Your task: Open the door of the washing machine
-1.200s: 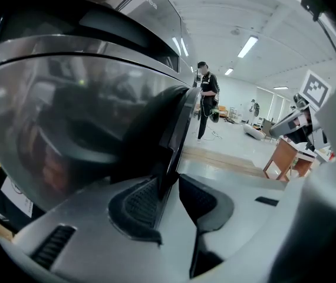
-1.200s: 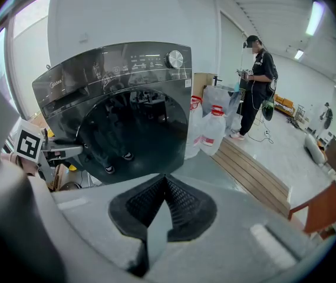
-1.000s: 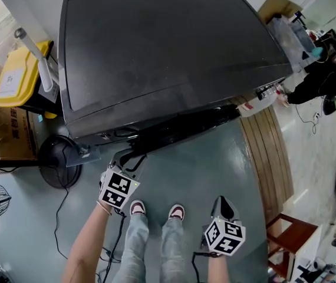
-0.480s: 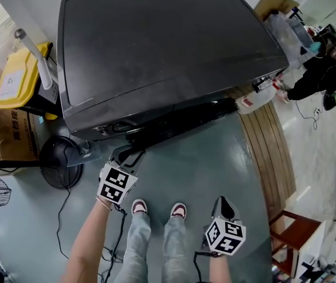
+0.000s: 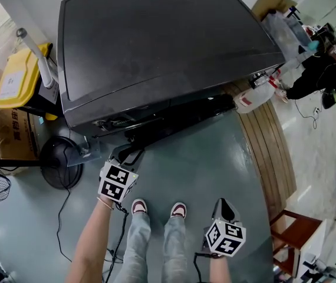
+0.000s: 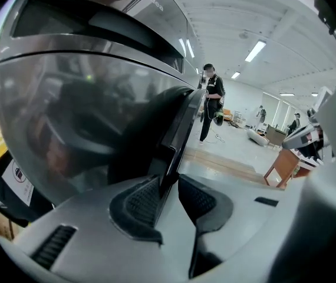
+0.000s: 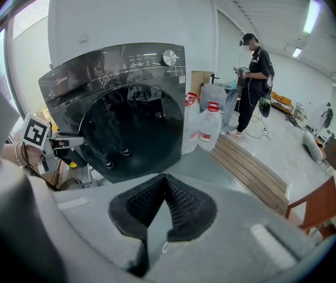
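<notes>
The dark grey washing machine (image 5: 156,52) fills the top of the head view. Its round black door (image 5: 180,119) stands slightly ajar from the front. My left gripper (image 5: 129,153) reaches up to the door's left rim. In the left gripper view the thin door edge (image 6: 183,128) runs down between the pads, and the left gripper (image 6: 168,187) is shut on it. My right gripper (image 5: 223,204) hangs low to the right, clear of the machine. In the right gripper view the door (image 7: 132,128) faces it, and the right gripper (image 7: 165,181) is shut with nothing in it.
A yellow container (image 5: 15,78) and a cardboard box (image 5: 12,134) stand left of the machine, beside a fan base (image 5: 59,161). Plastic jugs (image 5: 253,96) sit on wooden boards (image 5: 268,152) to the right. A wooden chair (image 5: 289,234) stands lower right. A person (image 7: 253,81) stands behind.
The door has come a little further away from the machine's front with my left gripper on its rim. The right gripper has barely shifted.
</notes>
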A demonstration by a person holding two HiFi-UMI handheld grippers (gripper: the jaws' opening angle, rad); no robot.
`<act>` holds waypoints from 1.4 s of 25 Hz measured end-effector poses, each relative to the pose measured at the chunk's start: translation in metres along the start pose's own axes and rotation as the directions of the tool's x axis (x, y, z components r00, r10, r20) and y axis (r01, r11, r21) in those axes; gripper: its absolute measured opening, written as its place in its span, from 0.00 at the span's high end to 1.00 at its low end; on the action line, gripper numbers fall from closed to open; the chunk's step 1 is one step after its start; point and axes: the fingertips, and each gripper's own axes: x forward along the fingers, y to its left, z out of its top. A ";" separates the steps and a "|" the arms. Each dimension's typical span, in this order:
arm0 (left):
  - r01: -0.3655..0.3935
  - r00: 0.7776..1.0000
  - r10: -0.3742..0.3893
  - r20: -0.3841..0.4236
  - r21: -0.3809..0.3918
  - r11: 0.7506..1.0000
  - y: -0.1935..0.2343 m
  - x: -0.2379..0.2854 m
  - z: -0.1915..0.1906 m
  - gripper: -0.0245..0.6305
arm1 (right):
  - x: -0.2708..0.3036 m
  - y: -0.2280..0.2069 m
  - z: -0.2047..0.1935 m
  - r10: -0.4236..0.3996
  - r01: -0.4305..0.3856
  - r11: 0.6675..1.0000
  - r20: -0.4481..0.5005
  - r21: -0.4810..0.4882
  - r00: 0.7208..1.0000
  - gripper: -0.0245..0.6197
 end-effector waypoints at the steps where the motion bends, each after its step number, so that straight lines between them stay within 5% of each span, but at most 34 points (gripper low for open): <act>1: 0.009 1.000 -0.009 -0.004 0.007 1.000 -0.005 -0.001 -0.002 0.82 | -0.001 -0.002 -0.001 -0.001 0.001 1.000 -0.001 -0.001 1.000 0.95; 17: 0.001 1.000 -0.001 -0.004 0.033 0.999 -0.028 -0.007 -0.009 0.83 | -0.013 -0.010 -0.006 -0.009 0.009 1.000 0.015 0.016 1.000 0.95; 35: 0.110 0.994 -0.109 -0.034 0.029 0.994 -0.102 -0.017 -0.034 0.85 | -0.013 -0.036 -0.009 -0.082 0.080 0.996 0.062 0.040 0.995 0.95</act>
